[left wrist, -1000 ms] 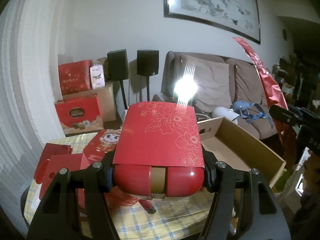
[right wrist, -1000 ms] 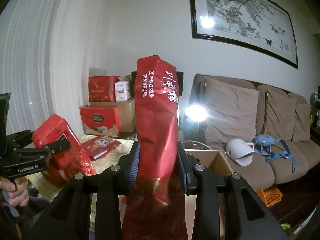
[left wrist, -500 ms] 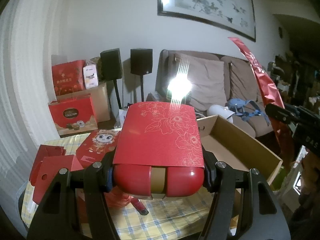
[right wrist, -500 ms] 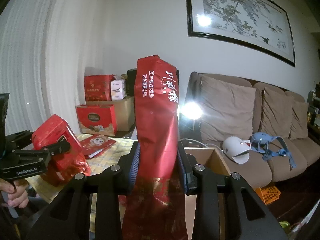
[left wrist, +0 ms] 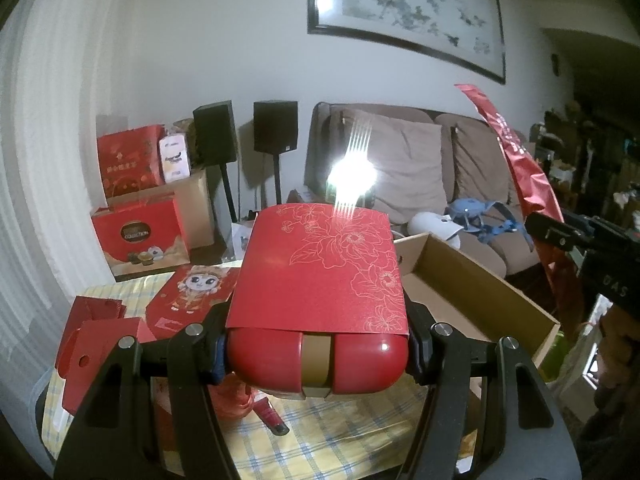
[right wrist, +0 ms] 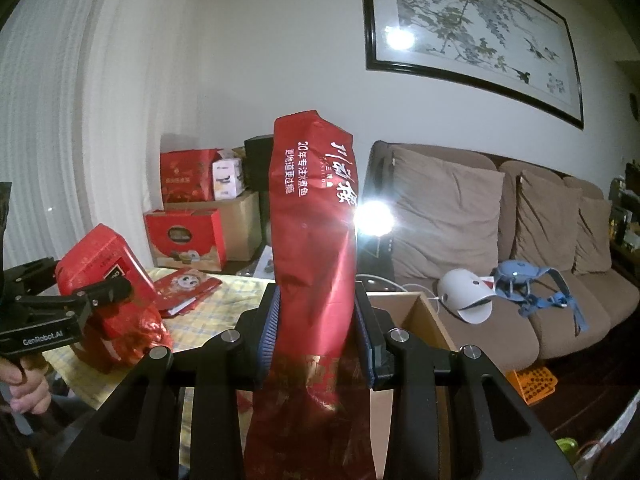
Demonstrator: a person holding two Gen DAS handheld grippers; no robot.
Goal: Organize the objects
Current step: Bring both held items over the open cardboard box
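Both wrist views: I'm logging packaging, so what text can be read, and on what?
"20年专注煮鱼": tall red pouch in the right tongs; its large brush characters and second small column are unclear.
"GenRobot.AI": left tongs body.
"COLLECTION": red gift box by the wall.
Red case in the left tongs: flower pattern only.
Other boxes: too small.

Dim room; a lamp flares with streaked glare, fisheye edges bend and darken.
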